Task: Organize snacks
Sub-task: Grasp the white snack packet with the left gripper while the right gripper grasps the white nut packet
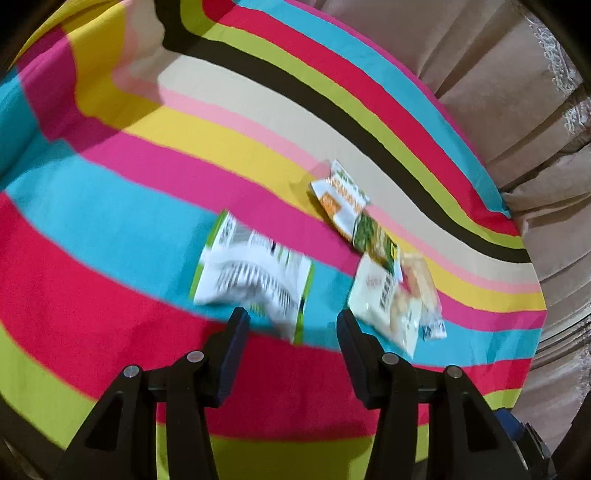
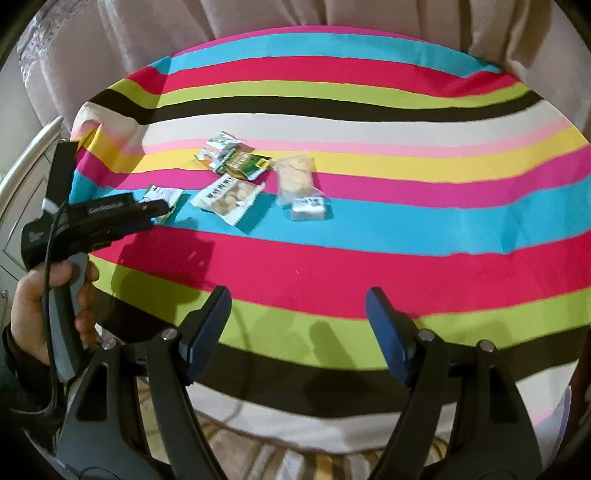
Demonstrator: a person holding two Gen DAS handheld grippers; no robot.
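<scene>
Several snack packets lie on the striped tablecloth (image 1: pixel 110 229). A white-and-green packet (image 1: pixel 255 273) lies just ahead of my left gripper (image 1: pixel 291 317), which is open. The packet's near corner reaches in between the fingertips, and the pads do not press on it. To the right lie an orange-white packet (image 1: pixel 340 195), a green packet (image 1: pixel 375 240), a cream biscuit packet (image 1: pixel 384 295), a clear cracker bag (image 1: pixel 417 273) and a small blue-white packet (image 1: pixel 434 328). My right gripper (image 2: pixel 297 295) is open and empty above the near stripes, well short of the packets (image 2: pixel 229 197).
Beige curtains (image 2: pixel 258 18) hang behind the table's far edge. A hand (image 2: pixel 48 302) holds the left gripper's handle at the left of the right wrist view, beside a white cabinet door (image 2: pixel 22 192). A patterned rug (image 2: pixel 258 446) shows below the table's near edge.
</scene>
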